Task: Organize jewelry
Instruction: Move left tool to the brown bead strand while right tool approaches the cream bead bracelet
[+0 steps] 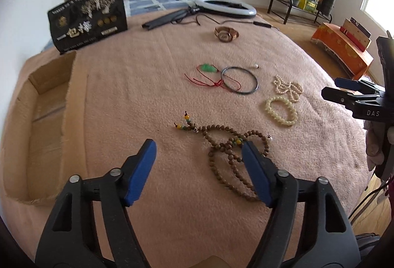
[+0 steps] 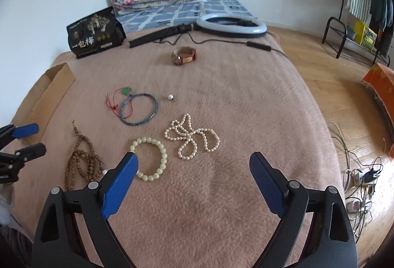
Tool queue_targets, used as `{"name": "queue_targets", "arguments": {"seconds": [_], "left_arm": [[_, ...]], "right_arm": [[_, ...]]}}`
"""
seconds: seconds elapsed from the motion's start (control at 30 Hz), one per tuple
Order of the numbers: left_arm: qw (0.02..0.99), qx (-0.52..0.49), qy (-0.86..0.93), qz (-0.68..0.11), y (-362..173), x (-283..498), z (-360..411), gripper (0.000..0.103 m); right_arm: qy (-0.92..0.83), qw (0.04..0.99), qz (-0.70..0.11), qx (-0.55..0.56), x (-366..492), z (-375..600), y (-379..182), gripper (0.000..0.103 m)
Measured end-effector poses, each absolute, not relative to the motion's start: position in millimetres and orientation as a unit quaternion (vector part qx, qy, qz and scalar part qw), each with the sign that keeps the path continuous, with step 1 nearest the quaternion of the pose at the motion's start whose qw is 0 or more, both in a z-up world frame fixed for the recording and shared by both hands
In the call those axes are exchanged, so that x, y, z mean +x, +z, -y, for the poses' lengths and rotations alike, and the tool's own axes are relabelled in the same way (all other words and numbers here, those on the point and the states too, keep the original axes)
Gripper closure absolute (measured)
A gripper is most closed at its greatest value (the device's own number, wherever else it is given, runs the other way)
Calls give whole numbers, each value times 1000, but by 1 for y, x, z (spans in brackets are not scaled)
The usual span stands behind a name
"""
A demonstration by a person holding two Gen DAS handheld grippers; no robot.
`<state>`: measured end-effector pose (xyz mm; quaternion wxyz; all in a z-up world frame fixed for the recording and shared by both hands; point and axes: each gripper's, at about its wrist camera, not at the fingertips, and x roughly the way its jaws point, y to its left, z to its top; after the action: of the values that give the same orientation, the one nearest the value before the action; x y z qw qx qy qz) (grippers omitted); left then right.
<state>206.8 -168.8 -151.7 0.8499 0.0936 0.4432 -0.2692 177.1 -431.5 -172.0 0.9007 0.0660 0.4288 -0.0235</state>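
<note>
Jaws on both grippers stood wide apart, nothing held. Left gripper (image 1: 198, 146) hung over the brown wooden bead strand (image 1: 231, 152) on the pink blanket (image 1: 147, 85); right gripper (image 2: 194, 162) hung near the pale green bead bracelet (image 2: 150, 159) & white pearl necklace (image 2: 193, 137).

The left tool (image 1: 199, 148) covers part of the wooden bead strand (image 1: 227, 144), and the cardboard box (image 2: 49, 93) is mostly cut off.

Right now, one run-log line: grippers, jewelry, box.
left gripper: open, over wooden beads | right gripper: open, near pale bracelet | pearls, bangle: on blanket | box: nothing visible inside
</note>
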Motion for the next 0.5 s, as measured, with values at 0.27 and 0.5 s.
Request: {"name": "queue_targets", "arguments": {"seconds": [0.27,0.5], "left_arm": [[828,89,-291,-472,-174,219,177,37],[802,92,-311,-501,-196,222,190,46]], "right_arm": [[11,885,-457,94,196,429,-190,34],[30,865,-484,126,204,427,-204,56]]}}
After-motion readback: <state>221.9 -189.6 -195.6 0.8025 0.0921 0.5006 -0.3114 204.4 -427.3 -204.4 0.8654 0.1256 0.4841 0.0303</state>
